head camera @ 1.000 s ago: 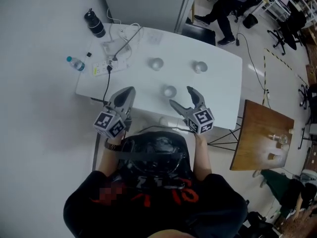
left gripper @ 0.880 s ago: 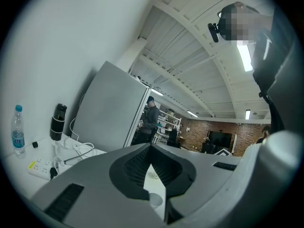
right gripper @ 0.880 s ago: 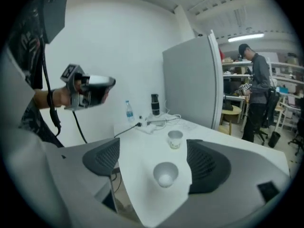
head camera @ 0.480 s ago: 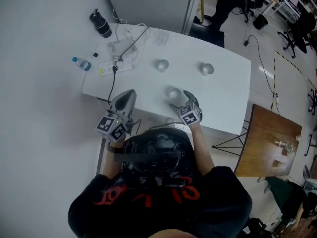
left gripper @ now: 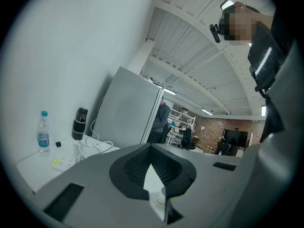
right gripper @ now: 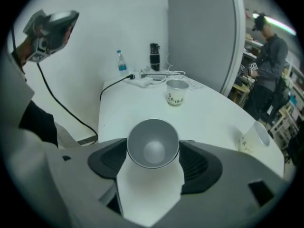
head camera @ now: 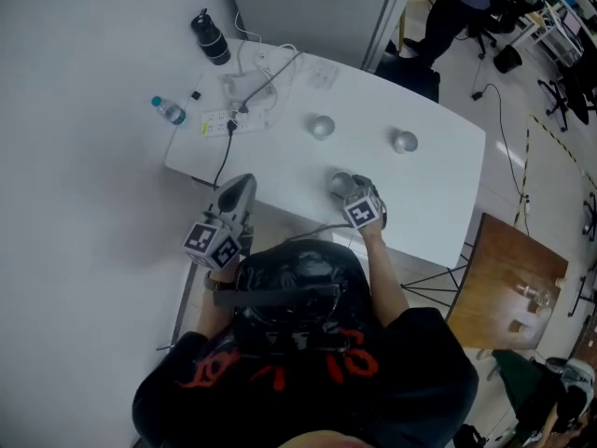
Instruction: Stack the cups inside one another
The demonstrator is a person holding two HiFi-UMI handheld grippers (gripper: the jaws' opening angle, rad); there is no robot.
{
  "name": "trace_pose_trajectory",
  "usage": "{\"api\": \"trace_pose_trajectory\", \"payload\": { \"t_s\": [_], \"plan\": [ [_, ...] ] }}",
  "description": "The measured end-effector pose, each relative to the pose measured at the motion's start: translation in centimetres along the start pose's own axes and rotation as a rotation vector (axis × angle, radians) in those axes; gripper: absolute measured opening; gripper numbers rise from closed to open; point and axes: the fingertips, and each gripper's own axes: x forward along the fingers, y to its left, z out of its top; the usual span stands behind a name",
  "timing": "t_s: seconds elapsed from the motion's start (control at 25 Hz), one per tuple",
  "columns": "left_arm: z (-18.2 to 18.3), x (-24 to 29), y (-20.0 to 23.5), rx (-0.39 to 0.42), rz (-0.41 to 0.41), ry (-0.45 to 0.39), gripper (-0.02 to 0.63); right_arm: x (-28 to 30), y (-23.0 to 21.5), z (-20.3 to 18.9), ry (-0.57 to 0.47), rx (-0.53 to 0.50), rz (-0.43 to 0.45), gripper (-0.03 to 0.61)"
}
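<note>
Grasping is the step in hand: the nearest cup [right gripper: 153, 148] stands near the table's [head camera: 438, 203] front edge between the right gripper's [head camera: 347, 189] jaws, which have just been closing onto its rim, while the left gripper [head camera: 241, 187] is pinched together and empty, and the next move likely calls for a lift over another cup [head camera: 322, 127].

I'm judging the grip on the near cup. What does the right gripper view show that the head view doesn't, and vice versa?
Only the right gripper view: the near cup's open, empty inside. It stands between the right gripper's jaws, which have just been closing, and its rim meets them on both sides. It also shows print on a far cup.
Only the head view: that gripper's marker cube and a wooden table beside the white one.
Both: the white table, those two cups, a third cup, the water bottle and the black flask.
</note>
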Motion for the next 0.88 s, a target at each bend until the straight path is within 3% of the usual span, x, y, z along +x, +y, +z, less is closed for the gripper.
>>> {"api": "trace_pose_trajectory", "payload": {
  "t_s": [0.2,0.6,0.88],
  "plan": [
    [-0.2,0.5,0.5,-0.017,0.011,0.003,0.011,-1.2,-0.3,0.3,0.004,-0.046,-0.051,0.356],
    [-1.0,3.6,-1.4,-0.005,-0.049,0.040,0.011,-4.7,-4.5,-1.2,-0.149,0.159,-0.076,0.354],
    [-0.6,4.9,-2.1,0.014,-0.072,0.047,0.011,-11.3,-10.4,-0.6,-0.316,0.287,-0.224,0.353]
  ]
}}
